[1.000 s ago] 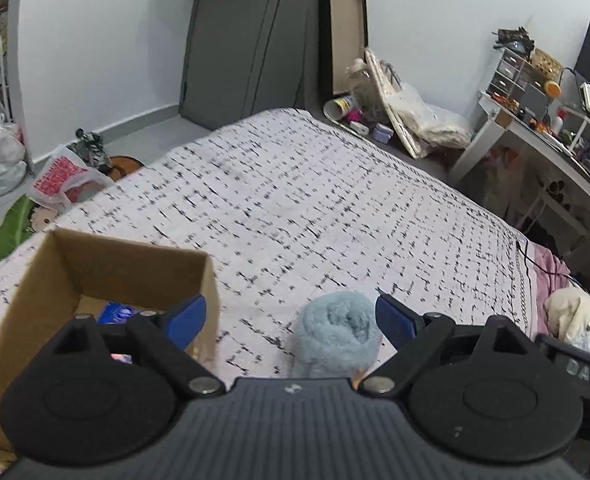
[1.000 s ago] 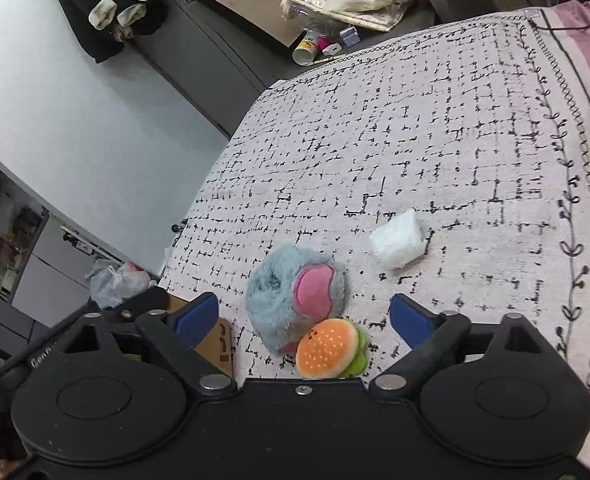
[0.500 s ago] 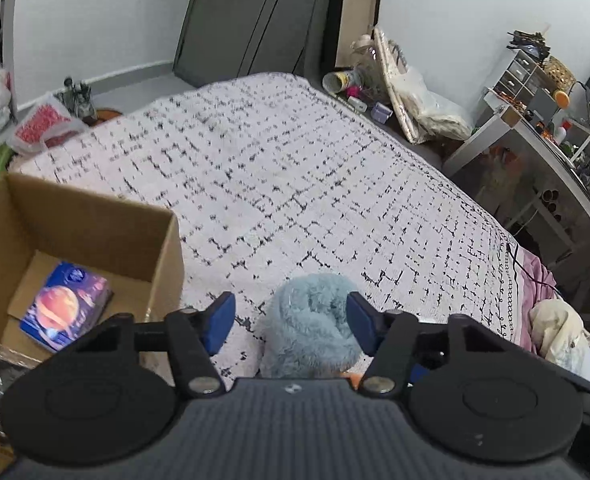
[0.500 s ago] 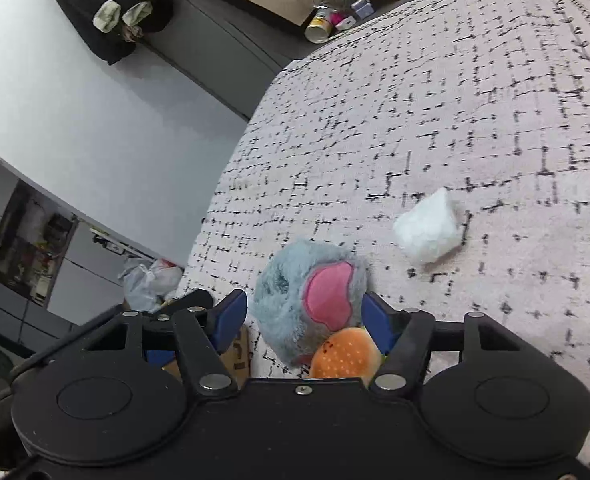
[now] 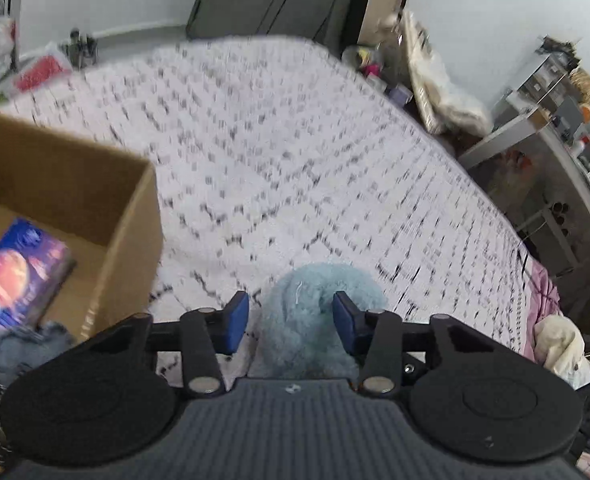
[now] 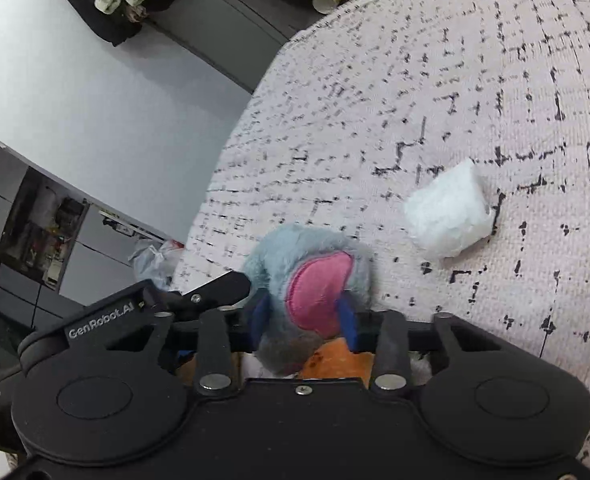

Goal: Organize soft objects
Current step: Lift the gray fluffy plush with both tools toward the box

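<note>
Narrowed since the earlier frame, both claws are now seen closed in around the fluffy blue plush toy [image 5: 315, 320], which was framed by wide-open fingers a sec ago; the left view has also been tipped down, so more of the cardboard box [image 5: 135, 208] interior is shown.

Left claw [image 5: 291, 322]: blue pads are set either side of the toy's furry back. The right pad [image 5: 345, 322] is pressed into the fur; a thin gap is seen betw. the left pad and the fur, so a firm clamp can't be confirmed.

Right claw [image 6: 305, 316]: pads are squeezed on the toy [image 6: 307, 280] at its pink patch [image 6: 319, 292], fur bulging past both pads. An orange burger plush [image 6: 335, 362] is tucked just below, touching the toy, mostly hidden by the claw body.

Toy is sited on the bed [image 5: 295, 152] w/ black-and-white patterned cover, just right of the box. A blue-purple packet w/ planet print [image 5: 15, 272] is lying flat on the box floor. A white crumpled wad [image 6: 449, 216] is resting on the bed [image 6: 455, 100], near the toy but apart from it. Left view is motion-blurred.
</note>
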